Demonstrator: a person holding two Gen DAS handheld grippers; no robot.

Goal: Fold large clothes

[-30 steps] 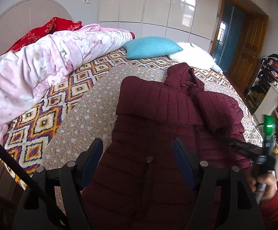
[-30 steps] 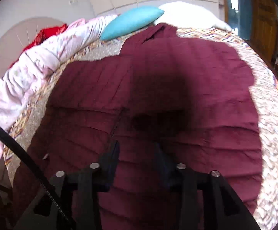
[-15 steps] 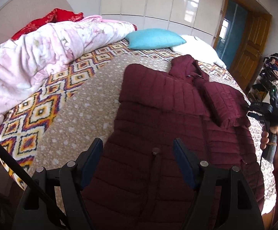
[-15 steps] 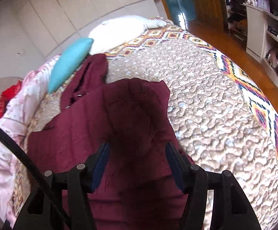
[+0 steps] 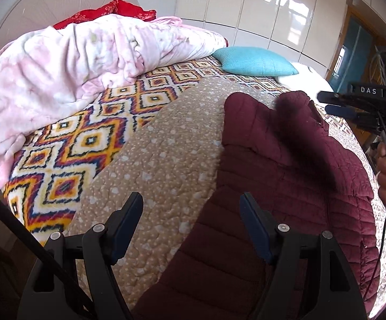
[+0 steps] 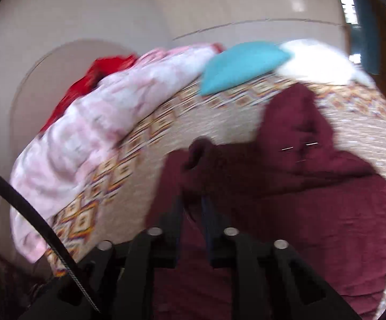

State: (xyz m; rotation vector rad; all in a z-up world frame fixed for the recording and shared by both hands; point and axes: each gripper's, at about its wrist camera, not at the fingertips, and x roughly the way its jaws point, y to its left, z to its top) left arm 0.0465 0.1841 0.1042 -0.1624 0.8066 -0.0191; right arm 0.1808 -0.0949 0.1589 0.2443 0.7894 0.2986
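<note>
A large maroon quilted jacket (image 5: 280, 186) lies spread on the bed, hood toward the pillows, one sleeve folded across its chest. My left gripper (image 5: 191, 208) is open and empty, low over the jacket's left edge. My right gripper (image 6: 193, 202) appears in the blurred right wrist view with its fingers nearly together around a fold of the jacket's cloth (image 6: 200, 154). In the left wrist view the right gripper (image 5: 334, 104) is at the far right, held by a hand, with its fingers close together.
A beige dotted quilt (image 5: 166, 154) covers the bed over a diamond-patterned blanket (image 5: 86, 138). A pink duvet (image 5: 73, 64) lies heaped at the left. A teal pillow (image 5: 254, 61) and a white pillow (image 6: 315, 61) sit at the far end.
My left gripper has shifted left, so the jacket's left edge lies between its fingers. My right gripper has swung left across the jacket and narrowed from open to nearly shut.
</note>
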